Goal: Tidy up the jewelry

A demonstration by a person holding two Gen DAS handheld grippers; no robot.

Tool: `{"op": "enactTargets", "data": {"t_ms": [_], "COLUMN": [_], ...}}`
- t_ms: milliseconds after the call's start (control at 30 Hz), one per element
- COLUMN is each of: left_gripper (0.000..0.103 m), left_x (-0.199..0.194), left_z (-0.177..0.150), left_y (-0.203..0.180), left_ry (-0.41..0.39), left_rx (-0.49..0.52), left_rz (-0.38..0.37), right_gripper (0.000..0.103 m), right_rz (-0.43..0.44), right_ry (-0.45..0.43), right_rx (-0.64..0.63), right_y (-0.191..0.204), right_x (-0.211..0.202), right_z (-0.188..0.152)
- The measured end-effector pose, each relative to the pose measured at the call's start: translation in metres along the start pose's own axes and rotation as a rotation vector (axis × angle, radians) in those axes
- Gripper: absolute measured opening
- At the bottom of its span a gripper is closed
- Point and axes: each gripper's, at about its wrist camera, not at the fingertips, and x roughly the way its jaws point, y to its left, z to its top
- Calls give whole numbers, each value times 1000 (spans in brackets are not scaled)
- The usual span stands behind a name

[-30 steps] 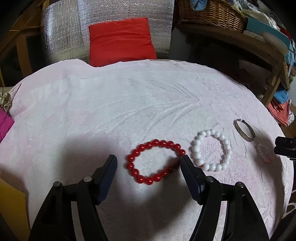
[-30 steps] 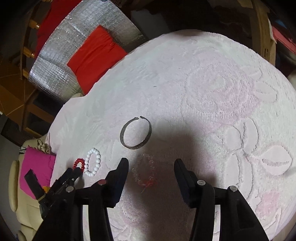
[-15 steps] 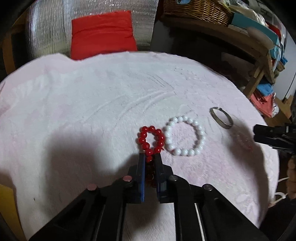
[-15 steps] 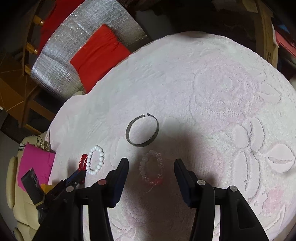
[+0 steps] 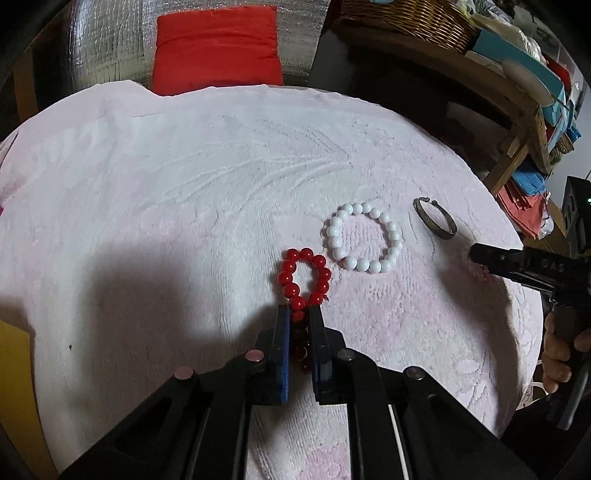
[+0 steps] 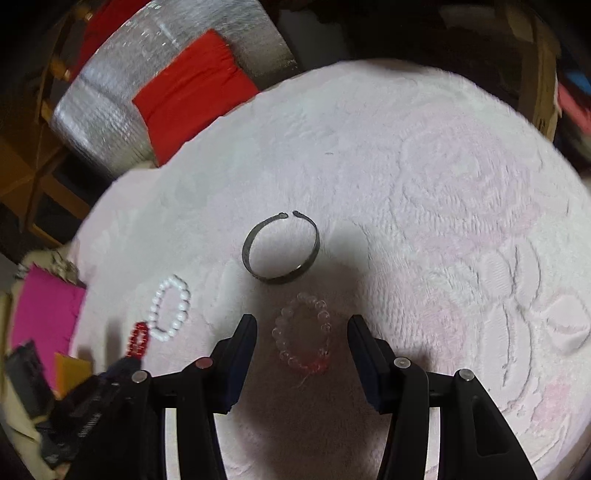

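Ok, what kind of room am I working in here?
Most likely a lived-in home room, not a workshop: a table under a pink towel, a red cushion on a chair, and a wooden shelf crowded with a wicker basket and boxes.

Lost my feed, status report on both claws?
Left claw shut on red bead bracelet. Right claw open around clear bead bracelet. Nothing in the way.
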Motion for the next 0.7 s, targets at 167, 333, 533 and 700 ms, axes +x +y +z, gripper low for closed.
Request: {"op": "enactTargets", "data": {"t_ms": [167, 333, 533, 700], "left_gripper": [10, 10, 13, 13], "left_x": [0, 2, 4, 3], "left_z": [1, 1, 1, 1], "left_y": [0, 1, 2, 3], "left_ry": [2, 11, 18, 11], "left_rx": [5, -5, -12, -24], "left_rz": [3, -4, -7, -16], "right_gripper": [43, 15, 9, 9], "right_rz": [-128, -211, -134, 31], "right_ry": [-23, -48, -60, -82], "right_rx": [-152, -244, -156, -98], "right_y": [18, 24, 11, 13], "right_x": [7, 8, -3, -12], "right_z": [-7, -10, -1, 1]}}
